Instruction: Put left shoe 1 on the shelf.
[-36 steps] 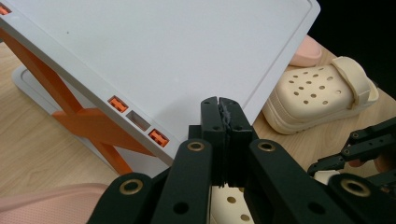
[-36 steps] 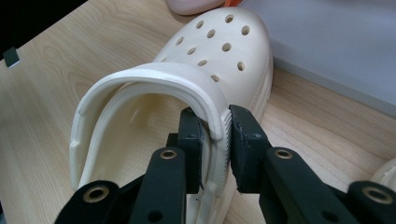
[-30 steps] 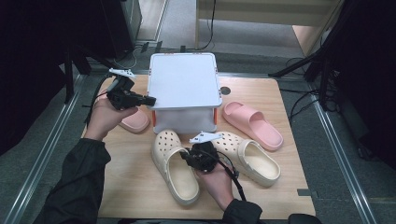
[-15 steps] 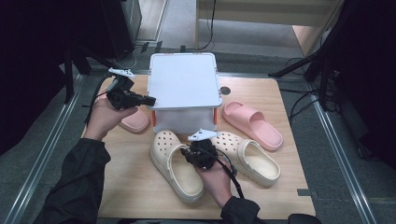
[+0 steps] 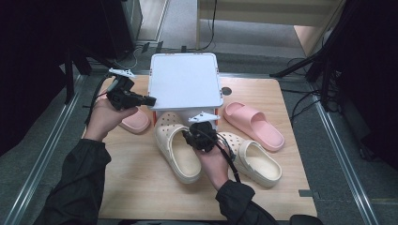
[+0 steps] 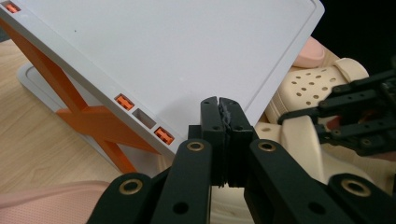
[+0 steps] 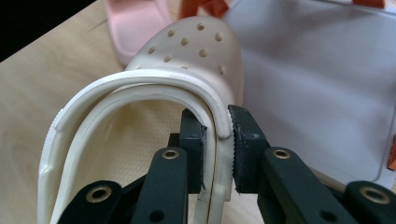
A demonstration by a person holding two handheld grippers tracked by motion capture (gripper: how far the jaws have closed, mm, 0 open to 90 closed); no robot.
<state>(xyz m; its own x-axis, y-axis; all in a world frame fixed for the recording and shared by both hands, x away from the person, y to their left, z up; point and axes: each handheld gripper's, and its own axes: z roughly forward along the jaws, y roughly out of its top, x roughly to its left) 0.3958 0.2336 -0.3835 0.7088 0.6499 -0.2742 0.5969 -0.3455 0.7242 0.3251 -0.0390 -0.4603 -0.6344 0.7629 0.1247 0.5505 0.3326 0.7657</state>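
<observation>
With our left gripper (image 5: 149, 100) pinched on the edge of the white lid (image 5: 185, 80), we hold it tilted up. Our right gripper (image 7: 217, 133) clamps the cream clog's (image 5: 176, 145) rim beside the box; all four shoes remain outside.

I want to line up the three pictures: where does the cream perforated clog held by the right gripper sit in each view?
High view: the cream perforated clog lies centre-left, in front of the white lidded box.
Left gripper view: its holed toe shows at right, past the lid's corner.
Right gripper view: its heel rim fills the centre, pinched by the right gripper.
Shared landmark: the white box.
</observation>
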